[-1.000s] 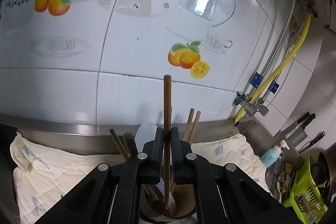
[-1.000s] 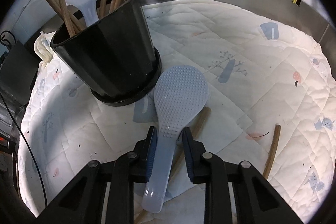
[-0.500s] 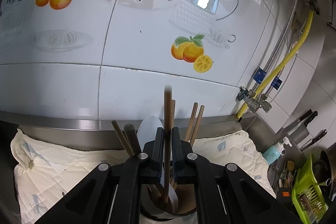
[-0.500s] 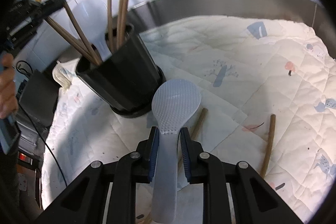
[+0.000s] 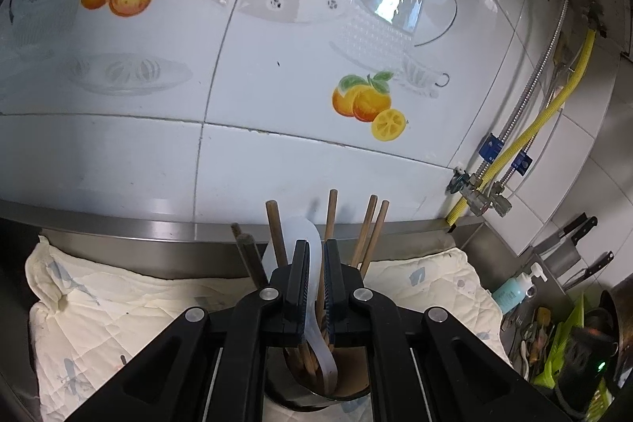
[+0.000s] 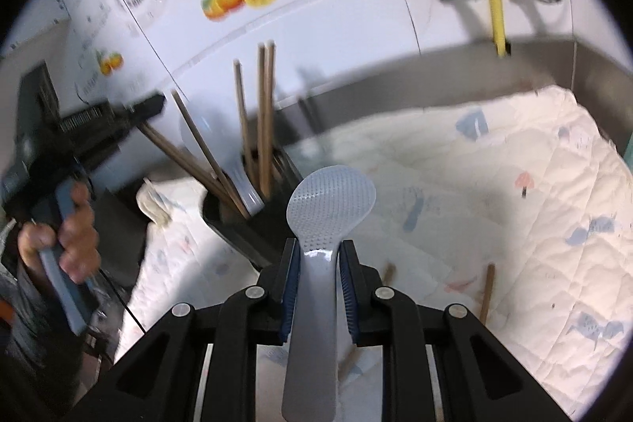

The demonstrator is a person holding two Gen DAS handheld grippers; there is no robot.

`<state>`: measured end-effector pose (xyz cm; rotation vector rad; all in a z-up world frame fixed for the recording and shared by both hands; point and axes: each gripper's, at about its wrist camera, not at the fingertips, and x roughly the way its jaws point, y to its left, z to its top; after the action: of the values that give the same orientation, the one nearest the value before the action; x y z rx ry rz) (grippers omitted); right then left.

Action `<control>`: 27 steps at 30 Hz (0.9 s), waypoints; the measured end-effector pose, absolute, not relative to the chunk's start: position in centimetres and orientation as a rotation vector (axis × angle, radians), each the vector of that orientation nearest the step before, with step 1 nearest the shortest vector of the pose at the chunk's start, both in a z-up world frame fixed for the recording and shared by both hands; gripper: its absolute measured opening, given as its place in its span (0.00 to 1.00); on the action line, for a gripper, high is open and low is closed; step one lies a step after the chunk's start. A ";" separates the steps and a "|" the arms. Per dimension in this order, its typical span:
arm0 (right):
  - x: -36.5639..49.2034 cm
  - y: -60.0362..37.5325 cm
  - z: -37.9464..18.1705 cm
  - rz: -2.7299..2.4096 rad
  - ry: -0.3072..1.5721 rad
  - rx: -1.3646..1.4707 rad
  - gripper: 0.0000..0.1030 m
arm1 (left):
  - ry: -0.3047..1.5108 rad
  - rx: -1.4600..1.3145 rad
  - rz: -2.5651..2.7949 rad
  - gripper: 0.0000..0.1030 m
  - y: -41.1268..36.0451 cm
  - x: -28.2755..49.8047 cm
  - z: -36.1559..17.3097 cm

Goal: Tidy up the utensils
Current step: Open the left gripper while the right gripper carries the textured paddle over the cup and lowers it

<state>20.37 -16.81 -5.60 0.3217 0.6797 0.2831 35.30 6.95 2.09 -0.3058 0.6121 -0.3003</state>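
My right gripper [image 6: 318, 248] is shut on the handle of a pale grey rice paddle [image 6: 330, 200] and holds it in the air over the quilted cloth, to the right of the black utensil holder [image 6: 245, 236]. The holder [image 5: 316, 394] has several wooden chopsticks [image 5: 273, 232] and a white paddle [image 5: 302, 236] standing in it. My left gripper [image 5: 315, 252] hangs right above the holder with its jaws almost together and nothing pinched. One chopstick [image 5: 331, 208] leans just behind its right finger. Two loose chopsticks [image 6: 486, 287] lie on the cloth.
The quilted cloth [image 6: 514, 184] covers a steel counter against a tiled wall. A yellow hose [image 5: 554, 105] and valves hang at the right. Knives, a soap bottle [image 5: 510, 291] and a green basket [image 5: 569, 343] stand far right. A hand [image 6: 67, 236] holds the left gripper's handle.
The chopstick that stood between my left jaws has slid down into the holder. My right gripper has lifted the rice paddle off the cloth and tipped up towards the wall.
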 end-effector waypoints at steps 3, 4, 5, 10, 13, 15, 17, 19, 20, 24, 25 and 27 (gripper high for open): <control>21.2 -15.8 -3.9 0.333 0.624 0.313 0.23 | 0.605 -0.314 -0.297 0.08 7.5 34.9 2.5; 21.6 -15.4 -3.6 0.351 0.615 0.313 0.23 | 0.601 -0.313 -0.292 0.08 7.7 34.7 2.7; 22.3 -14.8 -3.2 0.372 0.604 0.310 0.23 | 0.596 -0.310 -0.289 0.08 7.9 34.4 2.9; 24.6 -11.9 -2.2 0.453 0.549 0.295 0.23 | 0.577 -0.305 -0.279 0.08 9.2 33.3 3.6; 25.8 -10.4 -1.7 0.497 0.523 0.284 0.23 | 0.570 -0.309 -0.269 0.08 10.1 32.7 3.8; 26.5 -9.6 -1.7 0.517 0.516 0.269 0.23 | 0.568 -0.317 -0.261 0.08 10.8 32.4 3.8; 27.6 -8.8 -1.9 0.527 0.509 0.258 0.23 | 0.572 -0.325 -0.253 0.08 11.5 32.1 3.6; 28.4 -8.5 -2.4 0.539 0.508 0.265 0.23 | 0.578 -0.331 -0.251 0.08 11.9 32.0 3.5; 28.8 -8.4 -2.6 0.540 0.509 0.267 0.23 | 0.583 -0.329 -0.248 0.08 12.1 32.0 3.4; 29.9 -8.2 -3.9 0.567 0.546 0.260 0.23 | 0.589 -0.322 -0.248 0.08 12.3 31.8 3.2; 30.0 -8.2 -4.2 0.566 0.558 0.253 0.23 | 0.589 -0.319 -0.248 0.08 12.4 31.8 3.1; 30.5 -8.3 -4.7 0.558 0.579 0.239 0.22 | 0.590 -0.318 -0.250 0.08 12.5 31.8 3.1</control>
<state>30.51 -8.28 -4.74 0.2388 0.5792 0.5581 31.78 12.46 3.06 -0.3182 0.5900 -0.2502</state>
